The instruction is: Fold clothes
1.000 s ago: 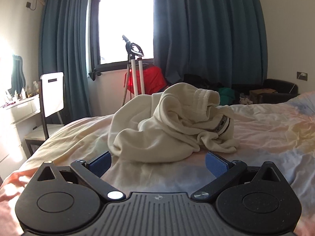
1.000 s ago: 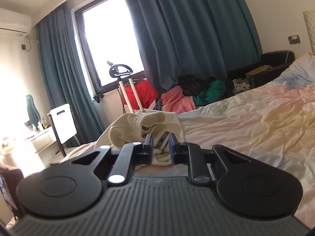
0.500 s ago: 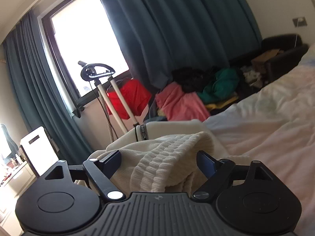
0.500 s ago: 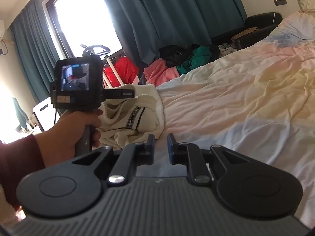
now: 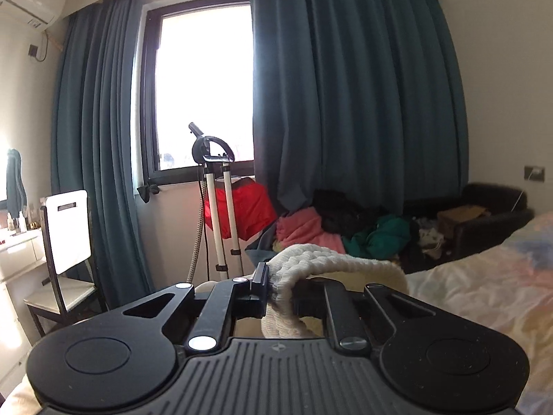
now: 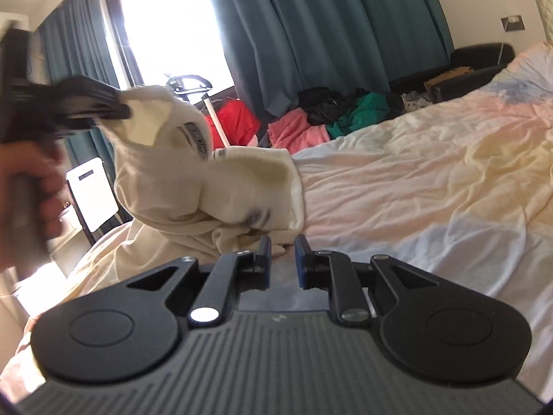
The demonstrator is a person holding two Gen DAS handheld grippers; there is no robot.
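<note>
Left wrist view
Left tongs (image 5: 280,294): clamped on the ribbed hem of the garment (image 5: 311,259).
Garment: cream; the hem folds over the right finger and hangs down between the fingers; the rest drops out of sight behind the tool body.
Bed (image 5: 484,294): pastel sheet, to the right, lower than the tongs.
Background: teal curtains (image 5: 345,103), window (image 5: 204,86), steamer stand (image 5: 217,207), white chair (image 5: 65,235), clothes pile (image 5: 345,221) below the curtains.

Right wrist view
Right tongs (image 6: 281,259): fingers slightly apart with a narrow gap; nothing between them; low over the bed (image 6: 414,190).
Garment (image 6: 207,186): top edge held up in the left tongs (image 6: 121,110) at the upper left, motion-blurred; the body hangs down, its lower folds bunched on the bed just beyond the right tongs' fingertips.
Hand (image 6: 24,186): grips the left tool's handle at the left edge.
Background: curtains (image 6: 328,27), clothes pile (image 6: 328,114).
</note>
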